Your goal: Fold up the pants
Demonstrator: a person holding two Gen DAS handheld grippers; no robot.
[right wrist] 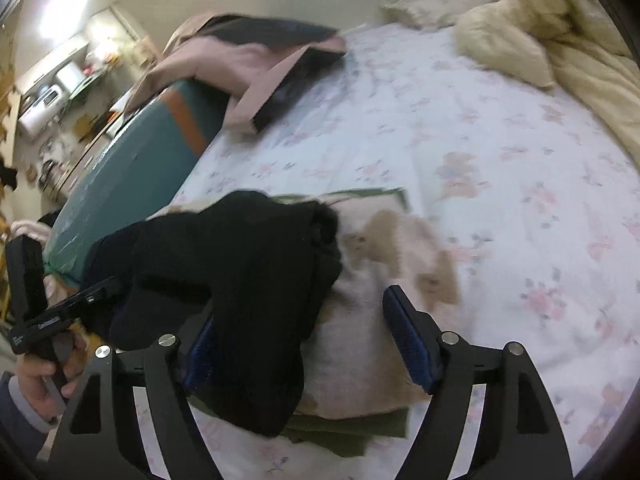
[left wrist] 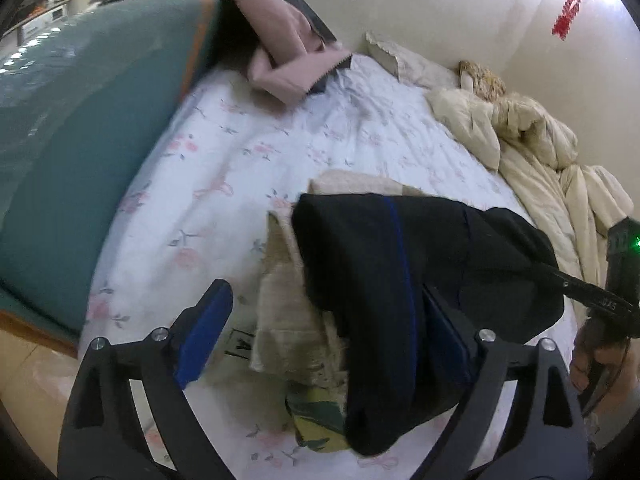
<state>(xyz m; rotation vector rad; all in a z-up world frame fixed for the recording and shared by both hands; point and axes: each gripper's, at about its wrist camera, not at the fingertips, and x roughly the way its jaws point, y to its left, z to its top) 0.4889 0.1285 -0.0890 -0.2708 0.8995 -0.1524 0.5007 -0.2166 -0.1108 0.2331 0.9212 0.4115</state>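
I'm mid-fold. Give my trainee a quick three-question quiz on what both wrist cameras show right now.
1. True or false: the left tool is open.
2. The black pants with a blue stripe lie draped over:
A) a stack of folded beige cloths
B) a wooden chair
C) bare floor
3. Fill the gap: the white bed sheet carries a pink ___ print.

Key: 1 true; 2 A; 3 floral.
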